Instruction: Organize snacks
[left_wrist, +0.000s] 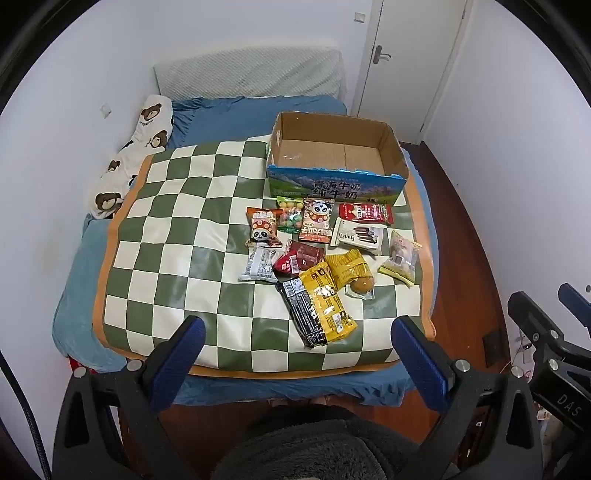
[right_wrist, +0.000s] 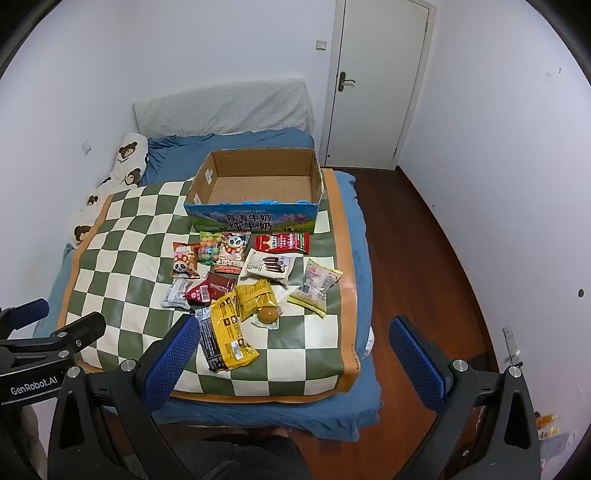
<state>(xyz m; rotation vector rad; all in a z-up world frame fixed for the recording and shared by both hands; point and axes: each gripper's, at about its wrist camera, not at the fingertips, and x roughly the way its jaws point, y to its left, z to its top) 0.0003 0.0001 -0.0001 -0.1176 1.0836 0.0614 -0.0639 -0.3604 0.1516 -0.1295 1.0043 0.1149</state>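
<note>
Several snack packets lie in a loose pile on the green-and-white checked mat (left_wrist: 177, 236) (right_wrist: 122, 251), among them a long yellow packet (left_wrist: 327, 301) (right_wrist: 231, 334), a white Franzzi packet (left_wrist: 358, 236) (right_wrist: 267, 267) and a panda packet (left_wrist: 262, 227) (right_wrist: 183, 260). An open, empty cardboard box (left_wrist: 336, 184) (right_wrist: 255, 221) stands just behind them. My left gripper (left_wrist: 298, 332) is open and empty, held above the bed's near edge. My right gripper (right_wrist: 293, 334) is open and empty, to the right of the left one.
The mat lies on a blue bed (left_wrist: 74, 295) with a bear-print pillow (left_wrist: 147, 125) at the far left. Wood floor (right_wrist: 413, 258) runs along the right side, with a white door (right_wrist: 376, 81) behind.
</note>
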